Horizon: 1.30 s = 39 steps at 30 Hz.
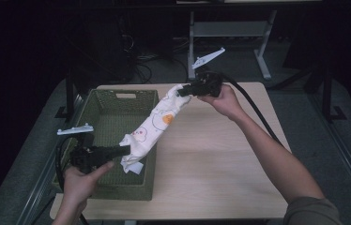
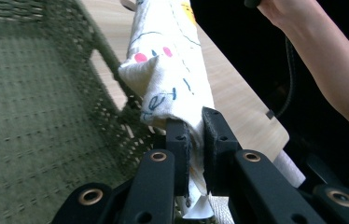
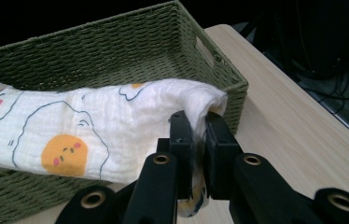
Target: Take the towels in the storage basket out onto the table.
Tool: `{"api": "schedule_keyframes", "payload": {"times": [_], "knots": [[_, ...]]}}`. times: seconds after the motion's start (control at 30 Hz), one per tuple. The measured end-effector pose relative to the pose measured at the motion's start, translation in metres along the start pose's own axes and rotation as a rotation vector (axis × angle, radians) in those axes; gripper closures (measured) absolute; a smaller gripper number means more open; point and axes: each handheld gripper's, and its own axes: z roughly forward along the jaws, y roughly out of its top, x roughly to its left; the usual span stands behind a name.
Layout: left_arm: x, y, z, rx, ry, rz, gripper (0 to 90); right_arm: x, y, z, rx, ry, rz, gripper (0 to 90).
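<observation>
A white printed cloth [image 1: 152,126] with egg drawings hangs stretched between my two grippers, over the right wall of the green woven basket [image 1: 112,112]. My left gripper [image 1: 124,151] is shut on the cloth's near end; in the left gripper view the cloth [image 2: 168,70] is pinched in my left gripper [image 2: 196,135]. My right gripper [image 1: 183,90] is shut on the far end, above the table's back edge. In the right gripper view the cloth [image 3: 93,130] bunches into my right gripper [image 3: 198,130] and runs left across the basket [image 3: 116,51].
The light wooden table [image 1: 220,159] lies to the right of the basket, with the right forearm [image 1: 267,150] crossing above it. A dark cable [image 1: 253,108] trails from the right gripper. Table legs and cables stand on the floor behind.
</observation>
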Motion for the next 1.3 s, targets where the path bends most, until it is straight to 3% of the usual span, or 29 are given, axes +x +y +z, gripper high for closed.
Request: {"api": "schedule_keyframes", "payload": {"times": [0.63,0.9,1.13,1.3], "knots": [[0.021,-0.022,-0.021,-0.038,0.066,-0.078,82.2,0.007,0.038,0.057,0.044,0.065,-0.045,83.2],[0.027,-0.029,-0.026,-0.042,0.097,-0.089,82.1,0.01,0.049,0.083,0.052,0.091,-0.053,83.2],[0.029,-0.035,-0.029,-0.05,0.13,-0.105,81.8,0.014,0.056,0.106,0.063,0.112,-0.031,83.1],[0.031,-0.04,-0.03,-0.048,0.149,-0.108,81.7,0.015,0.06,0.121,0.088,0.113,-0.051,83.0]]}}
